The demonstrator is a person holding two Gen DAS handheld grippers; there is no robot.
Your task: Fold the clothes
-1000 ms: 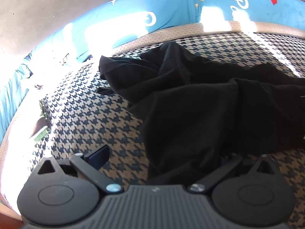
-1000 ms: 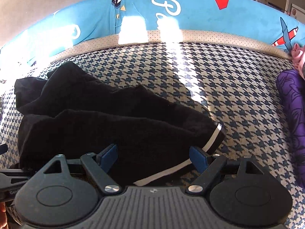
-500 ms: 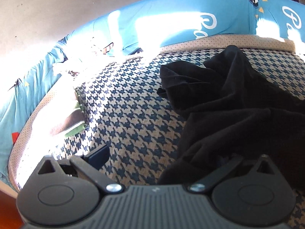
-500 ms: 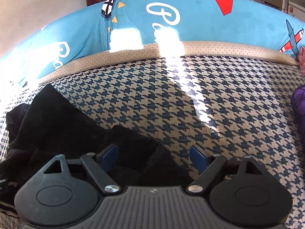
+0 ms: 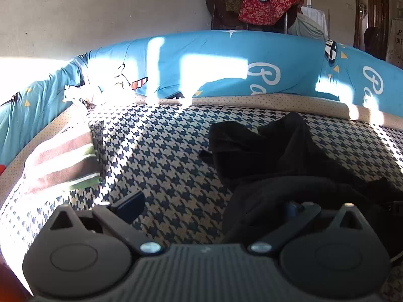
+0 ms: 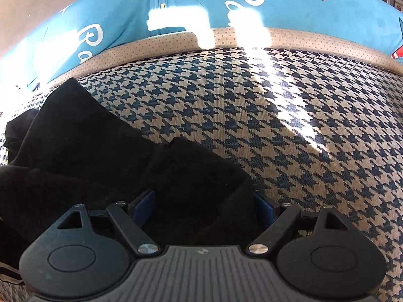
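Observation:
A crumpled black garment (image 5: 272,156) lies on the houndstooth bed cover (image 5: 163,151), filling the right half of the left wrist view. My left gripper (image 5: 211,207) stands open at the garment's left edge. Its left finger is over bare cover, and black cloth hides most of its right finger. In the right wrist view the same black garment (image 6: 100,151) spreads from the left to the centre. My right gripper (image 6: 203,206) is open and low over it, with a bunched fold of the cloth lying between its blue pads (image 6: 143,206). The garment's pale trim (image 6: 10,275) shows at the bottom left.
A folded striped cloth (image 5: 63,166) lies at the left edge of the bed. A blue printed quilt roll (image 5: 226,70) runs along the far side. Behind it a chair (image 5: 259,7) is heaped with clothes. Bare bed cover (image 6: 289,138) stretches right of the garment.
The left wrist view has swung left, so the garment sits further right and the striped cloth has appeared. My right gripper has sunk onto the garment, still equally wide, and cloth now lies between its fingers.

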